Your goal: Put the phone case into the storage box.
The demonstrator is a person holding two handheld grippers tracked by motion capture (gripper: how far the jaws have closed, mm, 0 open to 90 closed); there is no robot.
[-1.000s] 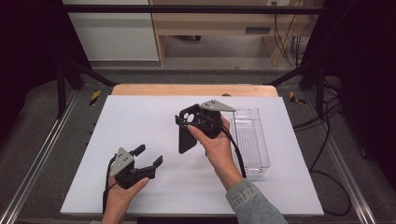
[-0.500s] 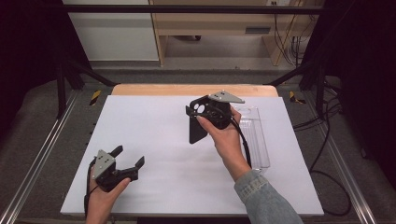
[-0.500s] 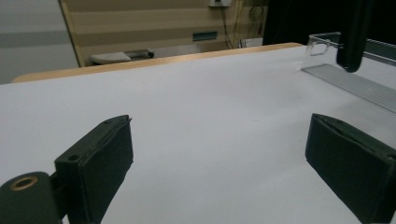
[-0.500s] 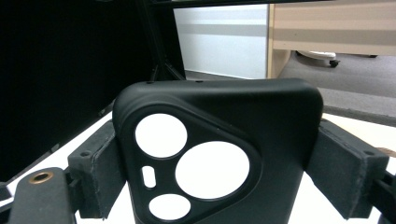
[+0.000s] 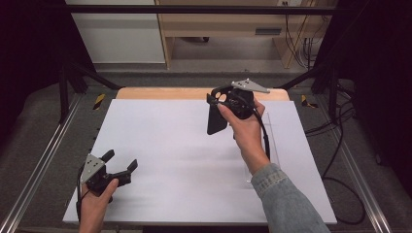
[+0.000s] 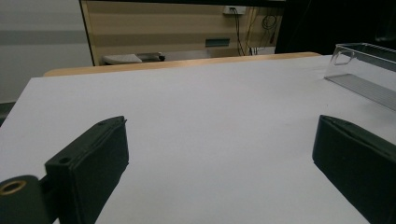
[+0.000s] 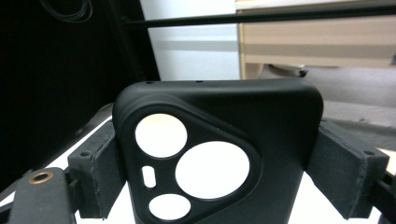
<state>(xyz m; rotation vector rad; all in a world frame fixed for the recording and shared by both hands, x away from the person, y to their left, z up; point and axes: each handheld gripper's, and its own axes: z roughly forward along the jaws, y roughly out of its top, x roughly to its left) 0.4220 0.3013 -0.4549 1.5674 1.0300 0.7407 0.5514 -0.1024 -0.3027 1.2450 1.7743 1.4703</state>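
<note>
A white table top [image 5: 160,160] is lying on a metal frame, with a wooden desk [image 5: 218,24] standing behind it. The right gripper [image 5: 224,104] is clamping a black phone case [image 5: 216,120] by its sides above the table's far right part, its long axis hanging downward. The right gripper view is revealing the case's camera cut-outs [image 7: 187,158]. The left gripper view is showing a clear plastic tray [image 6: 366,70]. The left gripper [image 5: 120,162], whose jaws have just been opening, is gaping wide with nothing between them.
</note>
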